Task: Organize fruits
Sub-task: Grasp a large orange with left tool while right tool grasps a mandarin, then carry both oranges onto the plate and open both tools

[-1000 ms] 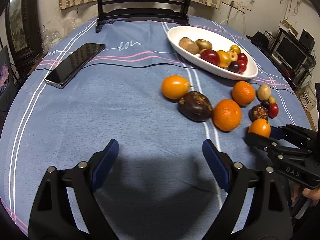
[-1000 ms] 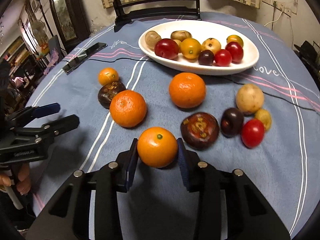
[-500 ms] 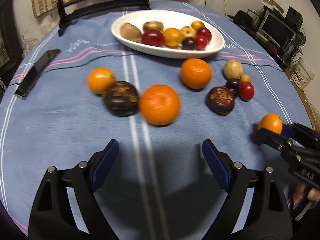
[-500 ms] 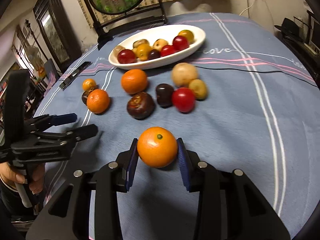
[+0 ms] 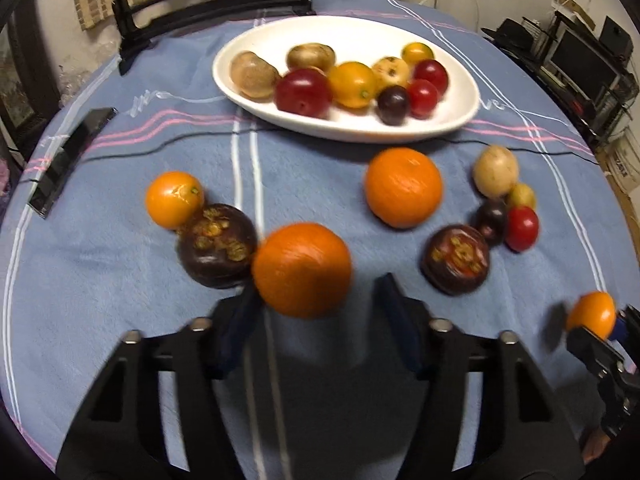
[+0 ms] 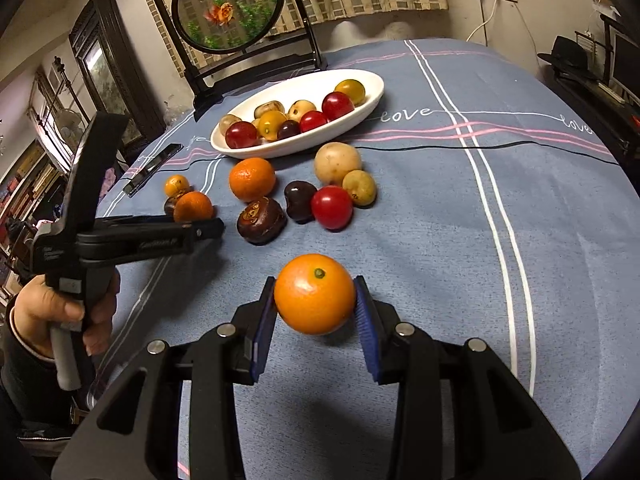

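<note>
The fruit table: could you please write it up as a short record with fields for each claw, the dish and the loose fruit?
left claw: jaws have just been closing, large orange between them on the blue cloth; gap at one pad, not gripped yet
right claw: shut on a small orange
white dish: nine small fruits inside
loose fruit: eight more on the cloth, on the near side of the dish
phone: near the cloth's left edge

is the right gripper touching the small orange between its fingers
Touching. The right wrist view shows both blue pads of the right gripper pressed against the sides of the small orange, held above the cloth.
</note>
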